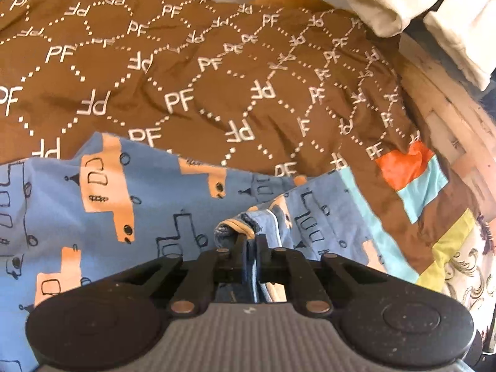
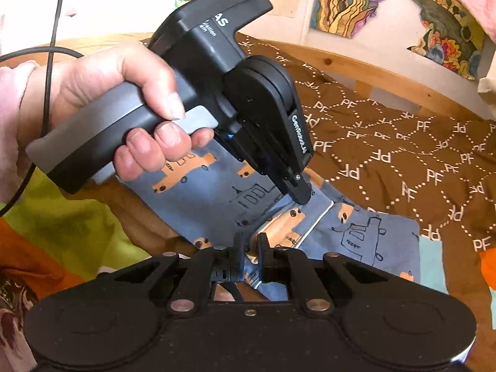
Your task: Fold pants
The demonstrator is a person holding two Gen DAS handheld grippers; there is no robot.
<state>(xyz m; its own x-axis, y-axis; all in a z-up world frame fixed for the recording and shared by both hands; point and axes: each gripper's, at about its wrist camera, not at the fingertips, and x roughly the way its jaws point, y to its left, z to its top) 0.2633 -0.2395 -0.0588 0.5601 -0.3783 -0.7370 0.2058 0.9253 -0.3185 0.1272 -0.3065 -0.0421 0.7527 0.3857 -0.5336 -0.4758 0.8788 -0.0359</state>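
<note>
Pants (image 1: 102, 204) lie on the bed just ahead of both tools. Left hand-held gripper (image 1: 251, 241) is pinched shut on a bunched edge, right hand-held gripper (image 2: 249, 245) likewise clamps cloth. Folding looks barely begun; most remains.

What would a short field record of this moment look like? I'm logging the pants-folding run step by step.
garment: blue pants with orange vehicle print, lying on the bed
surface: brown bedspread with white PF lettering
left tongs: shut, pinching a bunched edge of the pants
right tongs: shut on pants fabric
left hand: wrapped around the grey handle, seen from the right wrist view
fold state: one part already doubled over; pants not yet fully folded
background: white rolled cloths beyond the bedspread
</note>
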